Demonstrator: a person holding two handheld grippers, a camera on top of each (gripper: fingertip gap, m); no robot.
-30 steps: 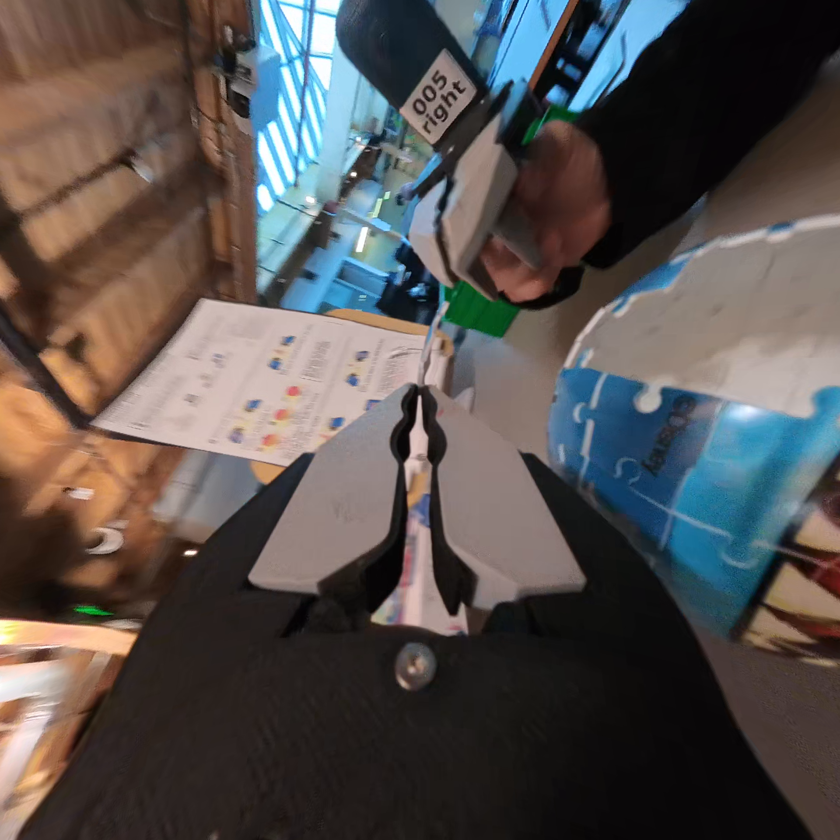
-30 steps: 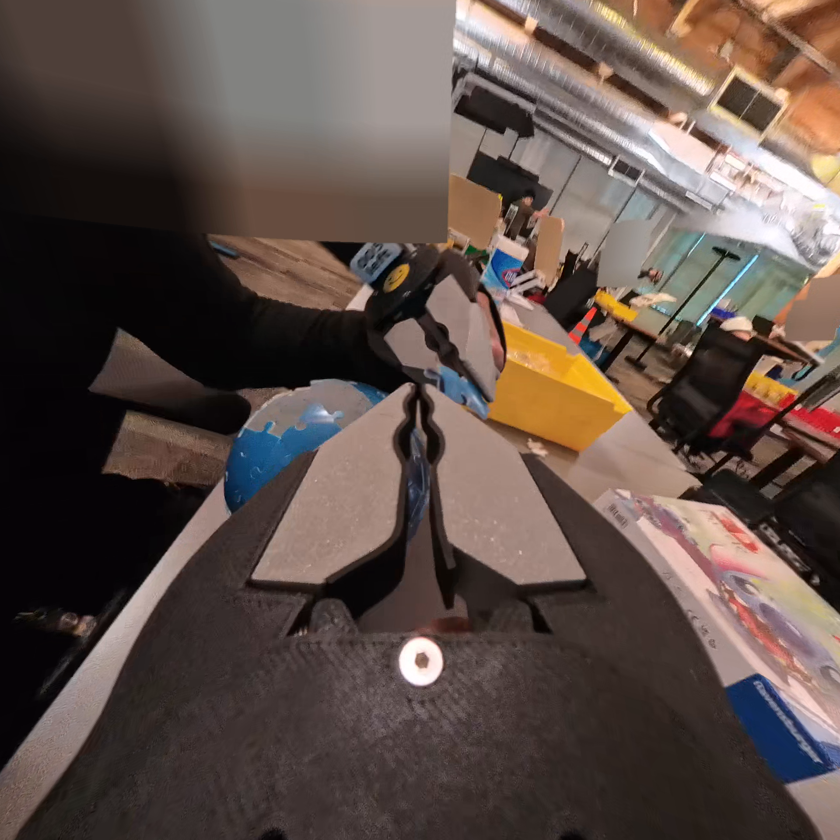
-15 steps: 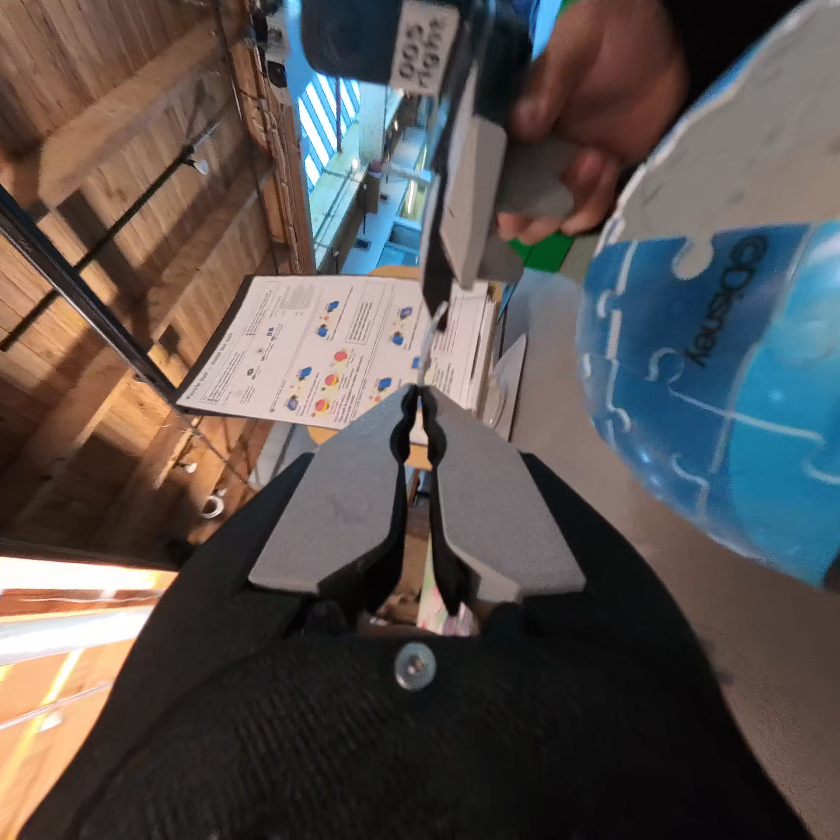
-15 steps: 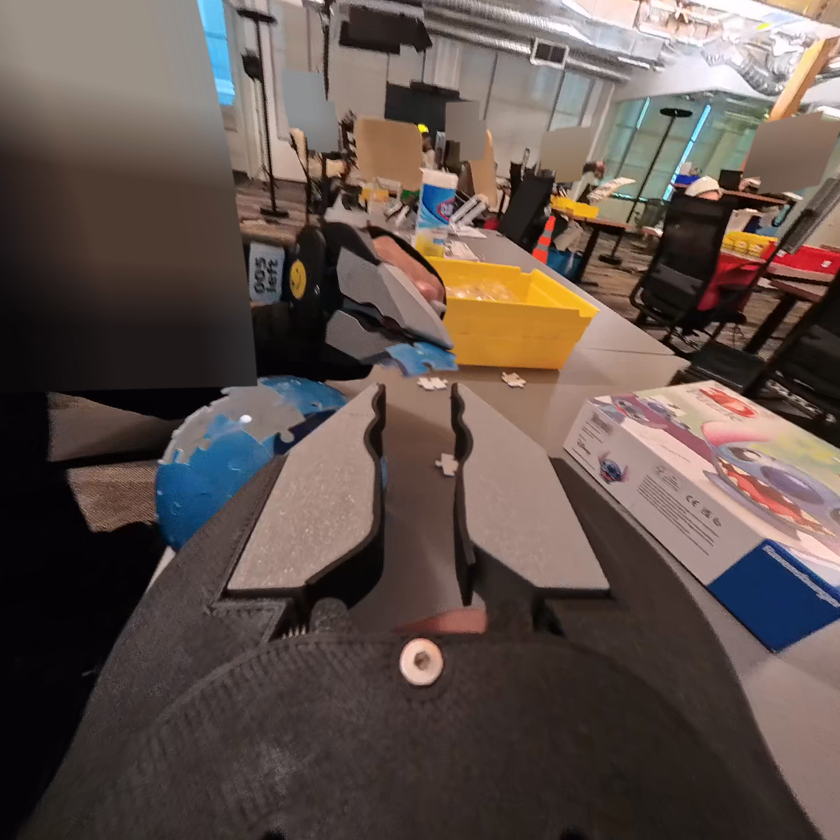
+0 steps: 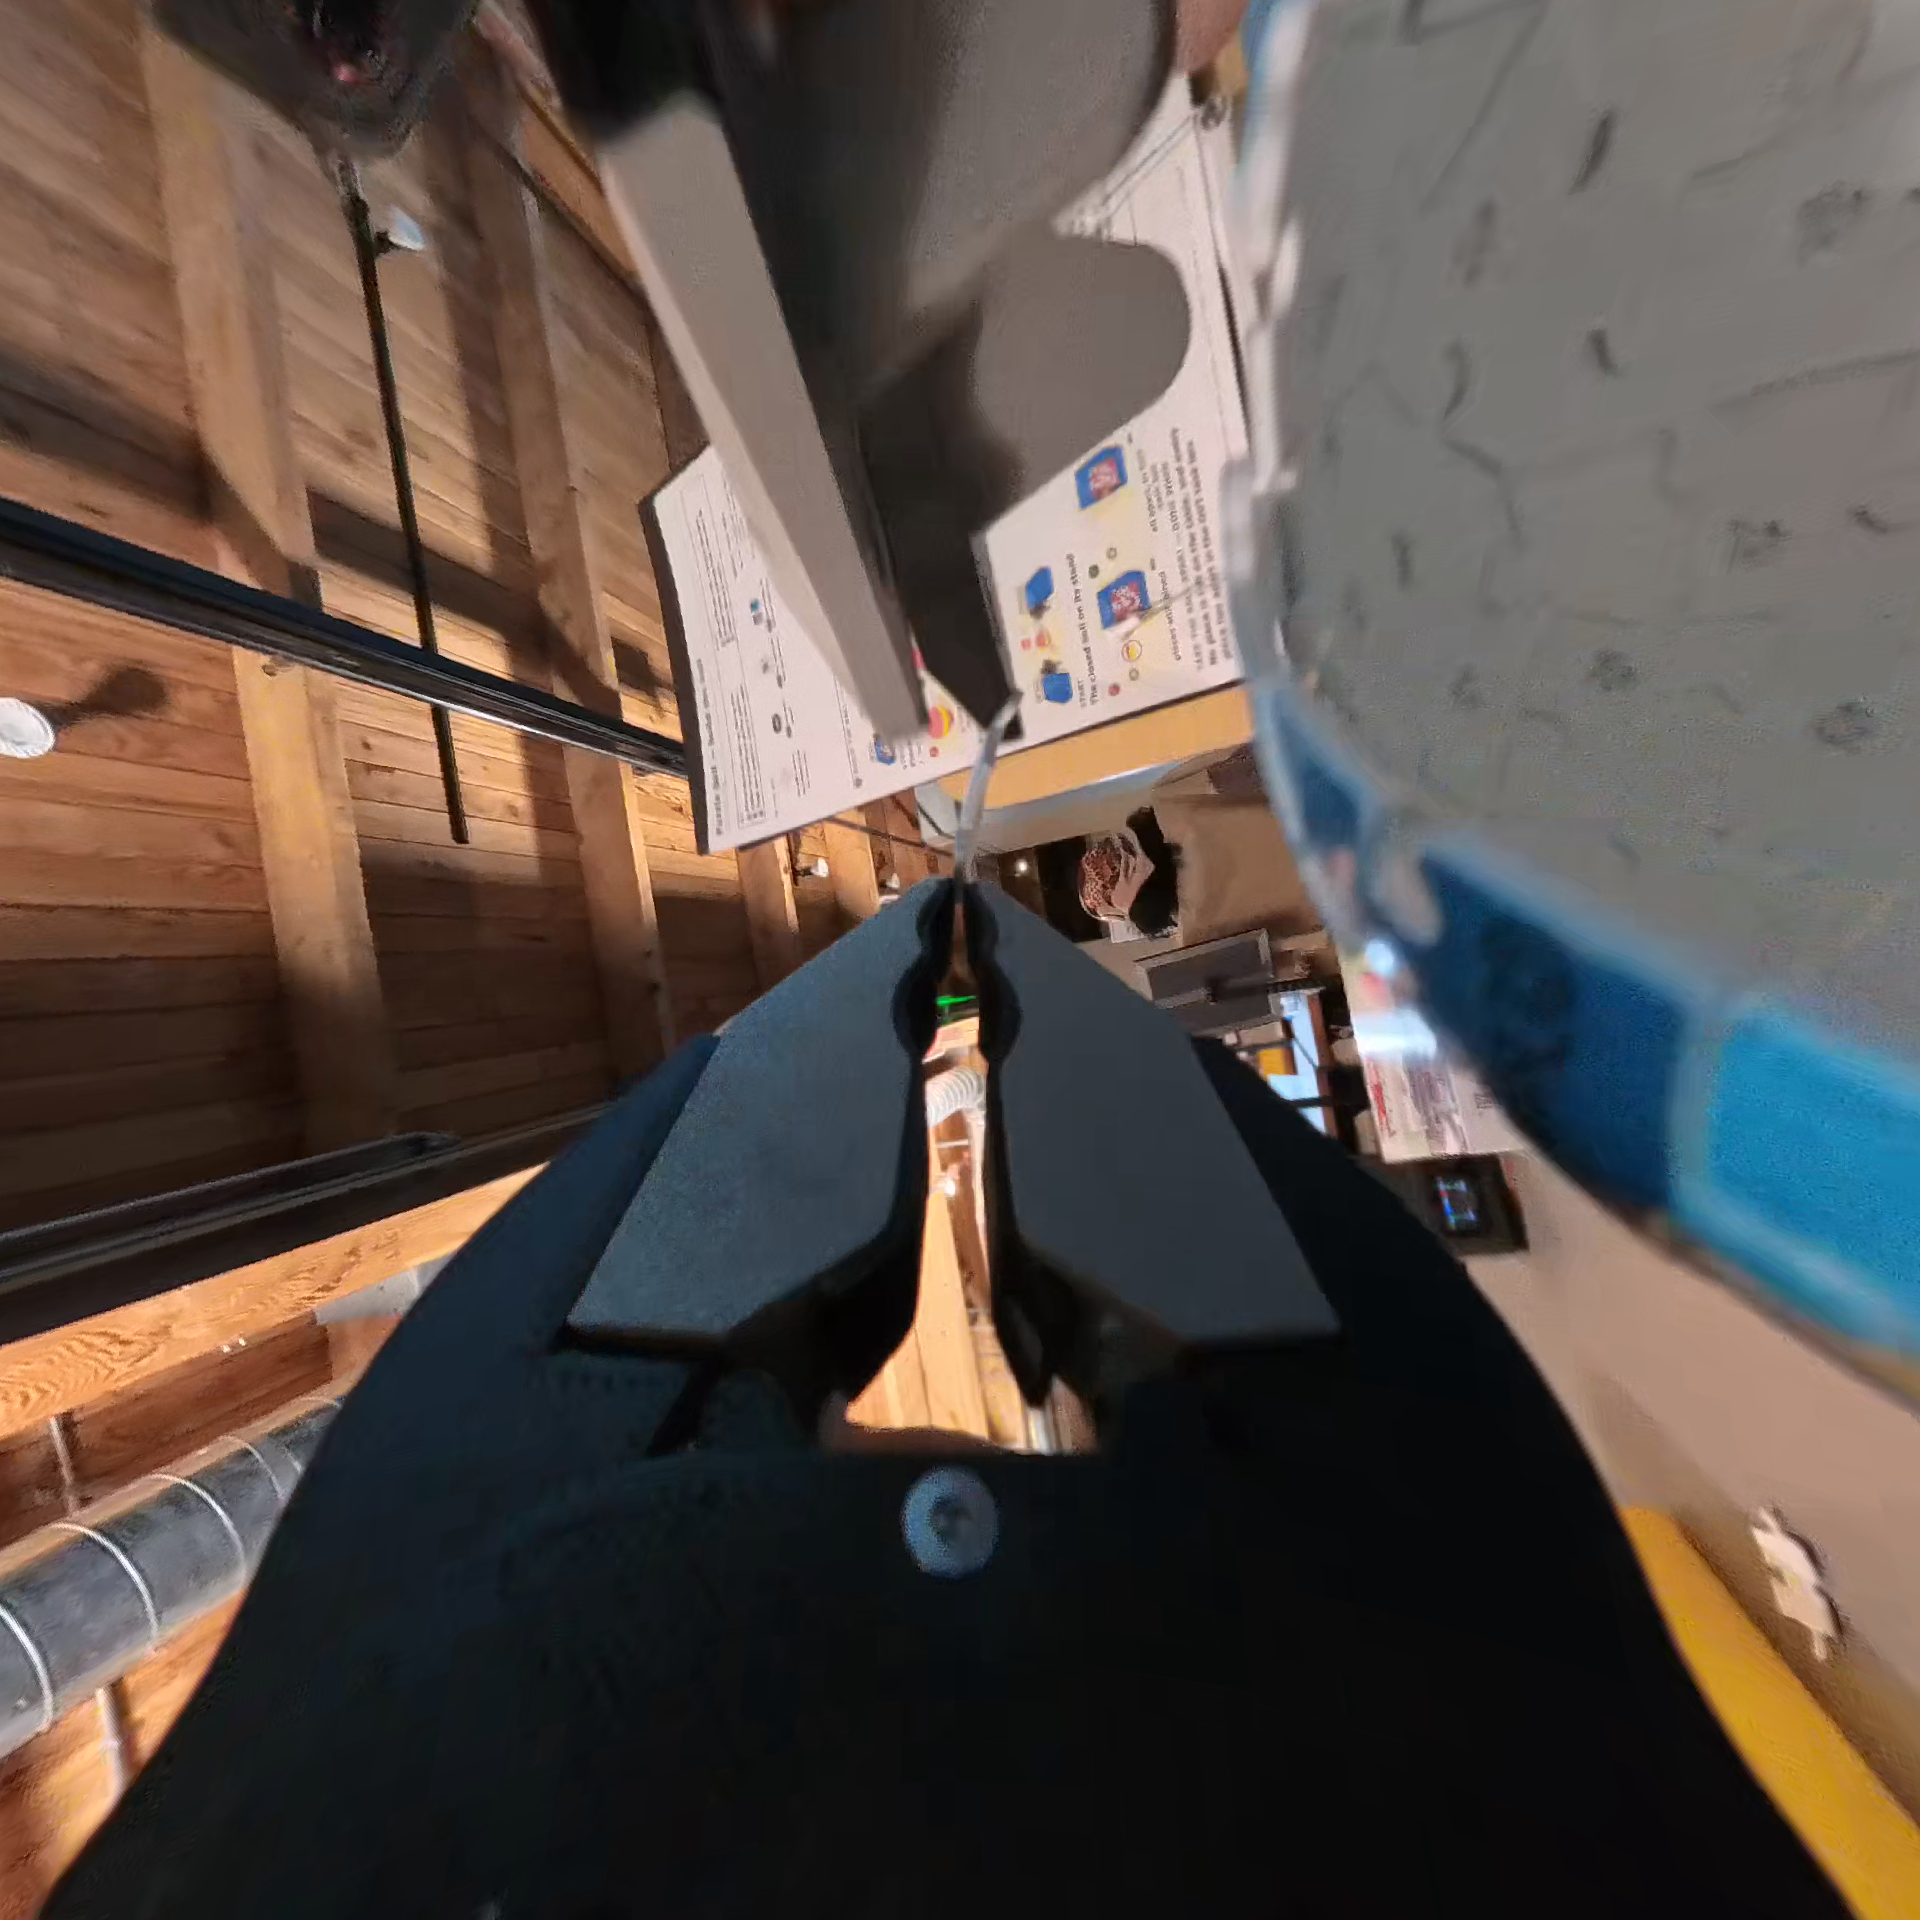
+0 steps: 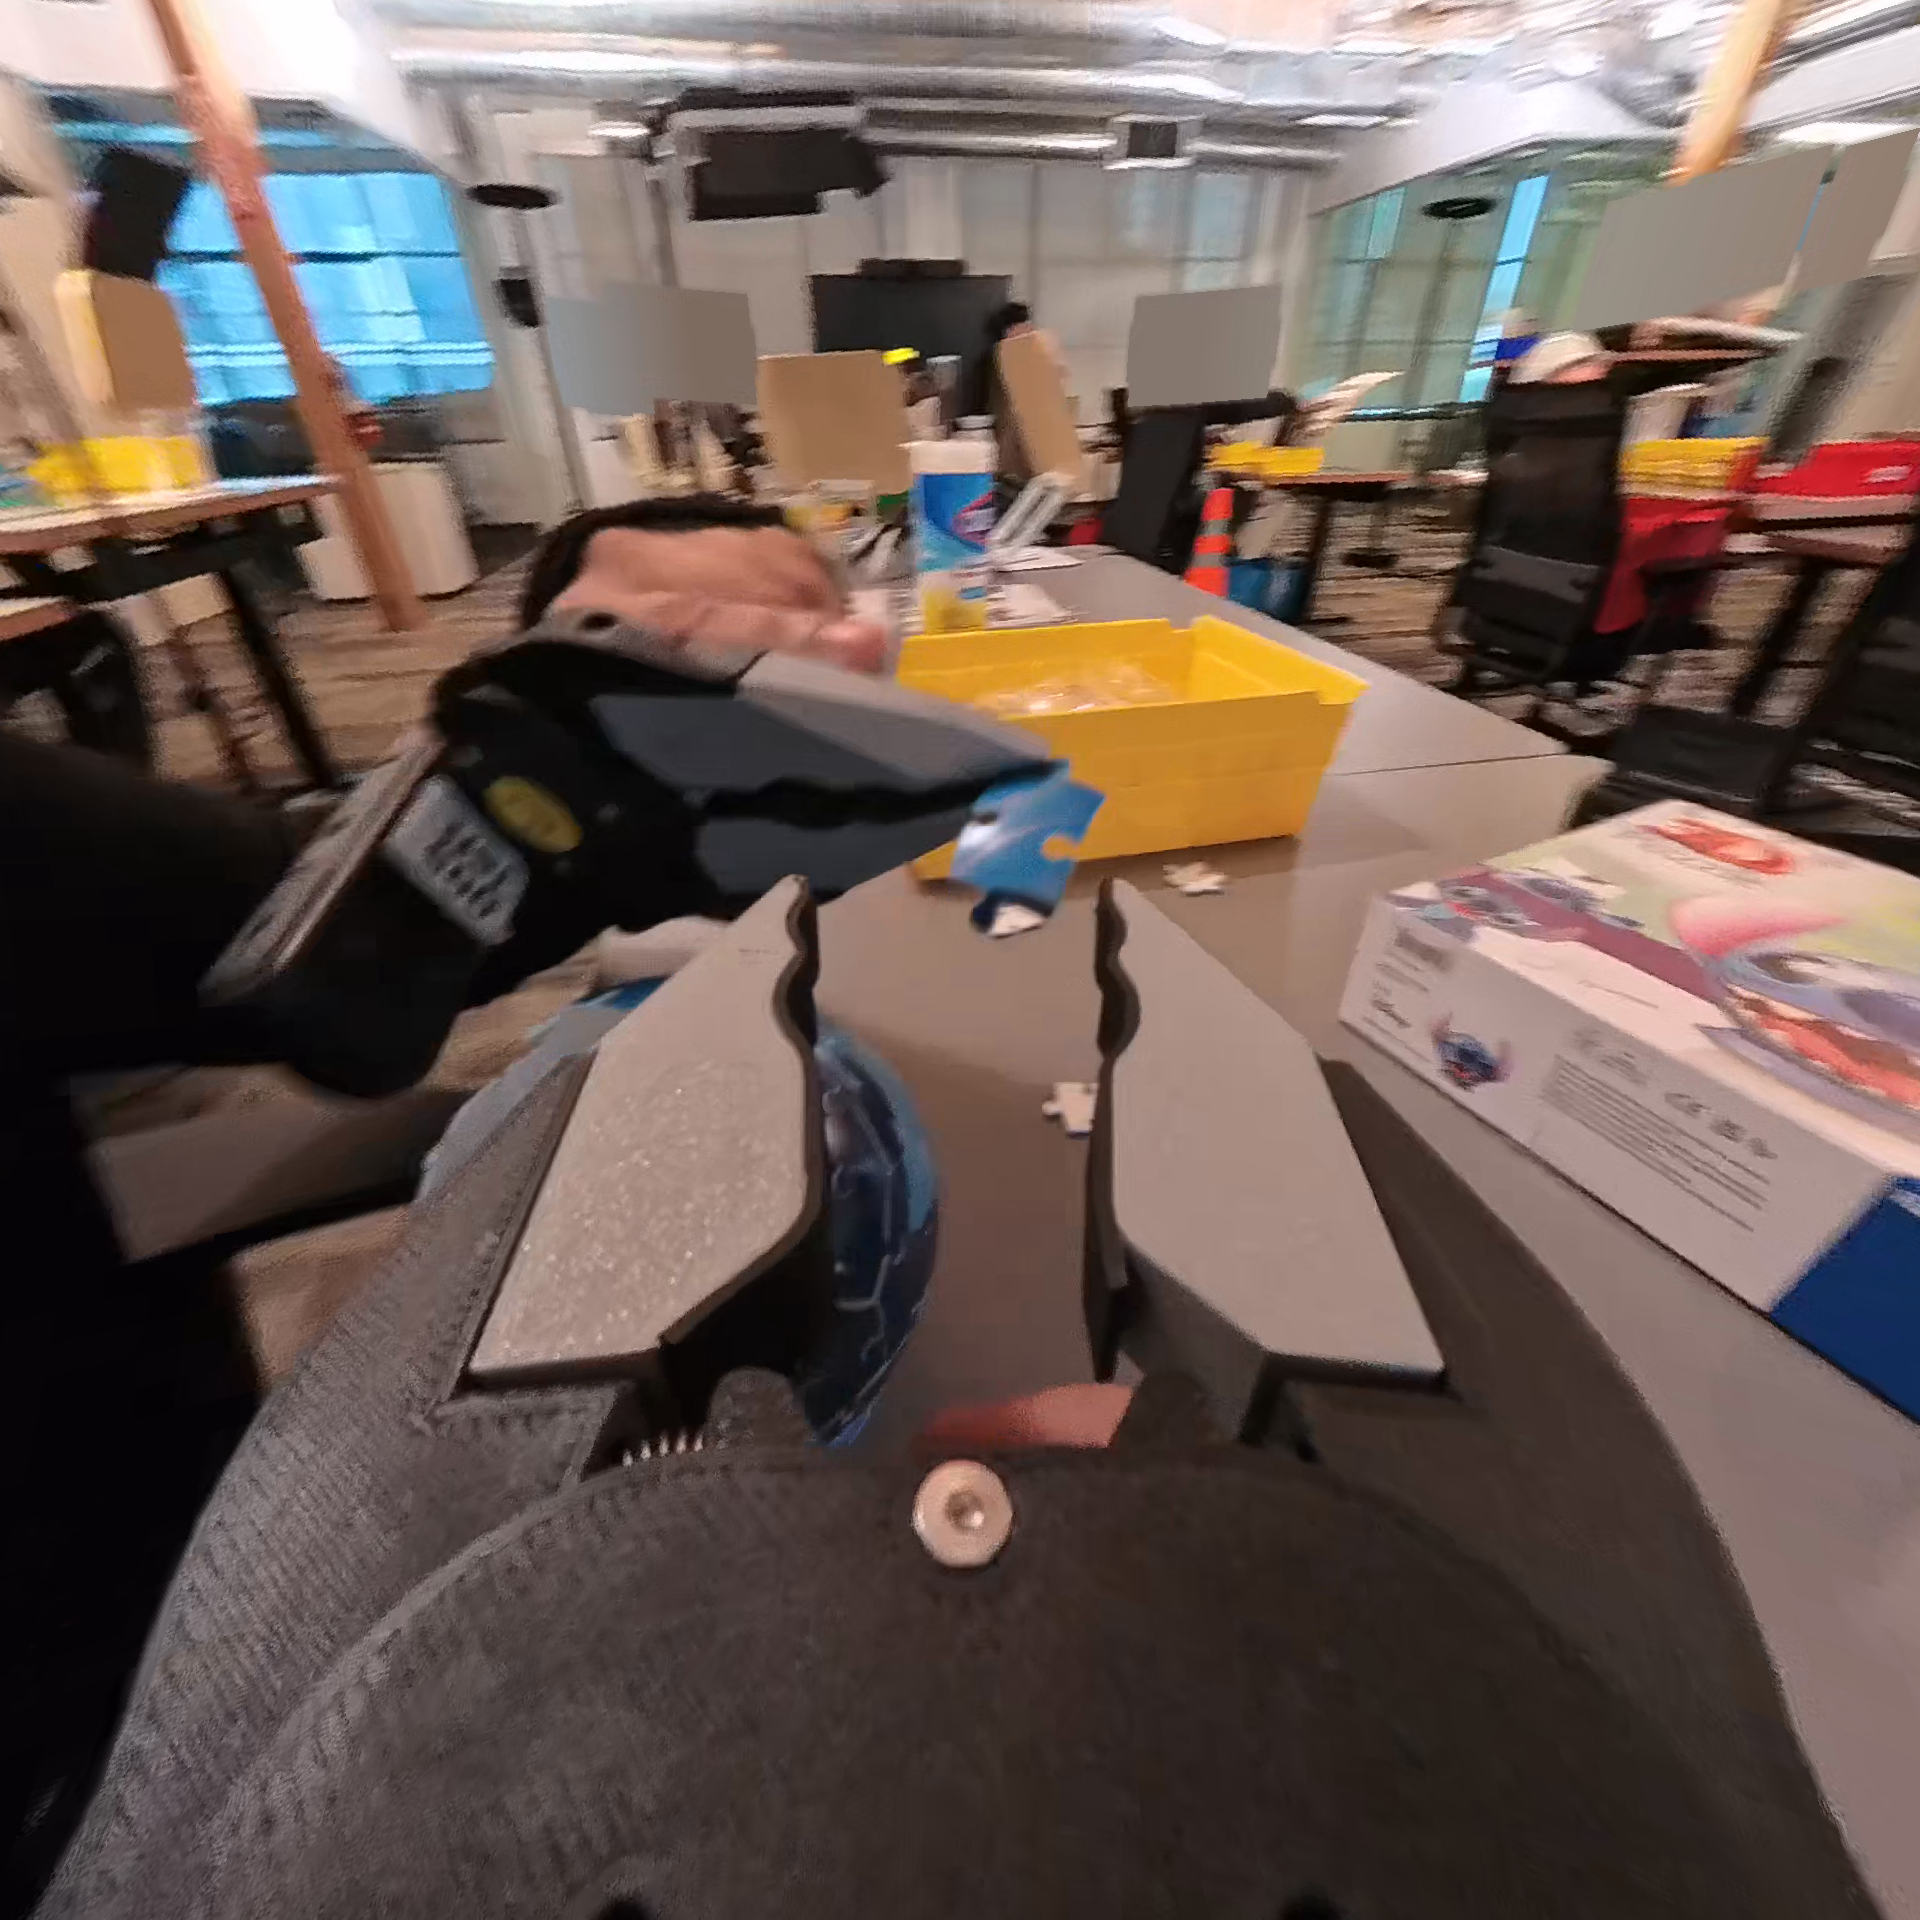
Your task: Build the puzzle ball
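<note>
I see matt, grainy grey foam pads (image 6: 665, 1174) on my right gripper (image 6: 951, 914), set in ribbed black plastic. At nine o'clock the puzzle ball (image 6: 878, 1195) shines glossy blue; the cardboard box (image 6: 1621, 1039) at three o'clock looks smooth, the surface (image 6: 1382, 831) satin grey.

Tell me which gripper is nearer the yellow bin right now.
Left. The left gripper, shut on a blue puzzle piece, has its tips just in front of the yellow bin. The right gripper is open, farther back over the table.

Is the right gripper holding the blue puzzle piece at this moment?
No, the right gripper stands open and empty, while the left gripper pinches the blue puzzle piece.
</note>
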